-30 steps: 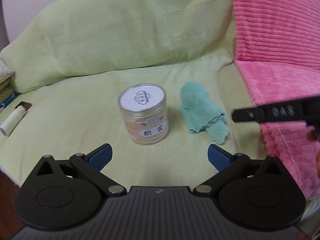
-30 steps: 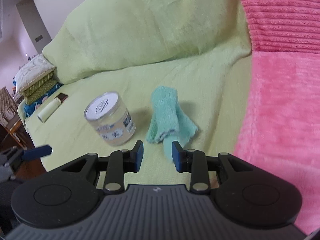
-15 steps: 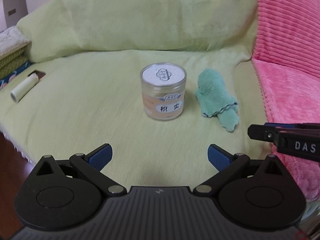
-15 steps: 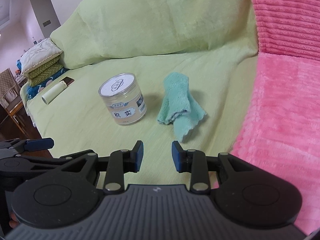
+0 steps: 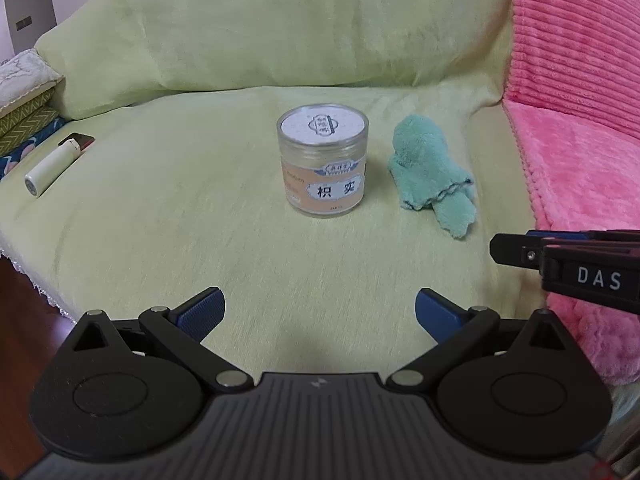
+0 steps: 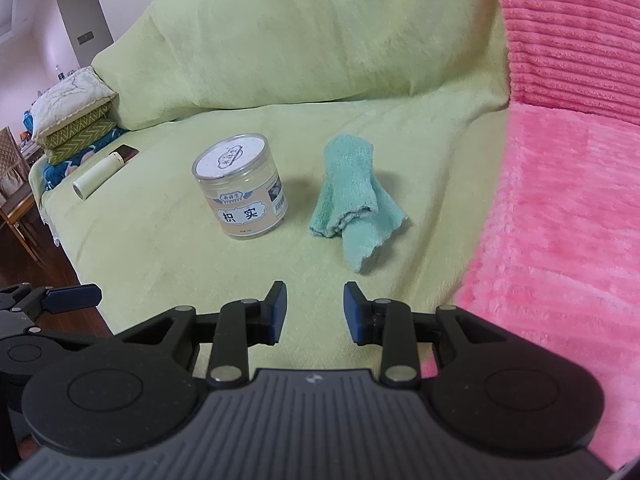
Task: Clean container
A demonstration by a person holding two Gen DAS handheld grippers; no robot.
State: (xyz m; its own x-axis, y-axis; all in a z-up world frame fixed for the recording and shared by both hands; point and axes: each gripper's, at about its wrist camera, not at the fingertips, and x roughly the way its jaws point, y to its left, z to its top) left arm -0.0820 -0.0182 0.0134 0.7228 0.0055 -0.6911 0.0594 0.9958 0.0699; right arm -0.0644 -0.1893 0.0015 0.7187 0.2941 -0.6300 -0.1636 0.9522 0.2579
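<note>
Container (image 5: pixel 322 160) stands upright, lid on, on the soft green sofa cover (image 5: pixel 160 220), with the teal cloth (image 5: pixel 430 176) just beside it. A careless nudge could tip it on that yielding fabric. Left gripper (image 5: pixel 320 312) is spread wide, empty; right gripper (image 6: pixel 315 312) is partly parted, empty. Ample bare cover lies in front; the seat edge drops off on the left, the pink blanket (image 6: pixel 560 220) bounds the right.
</note>
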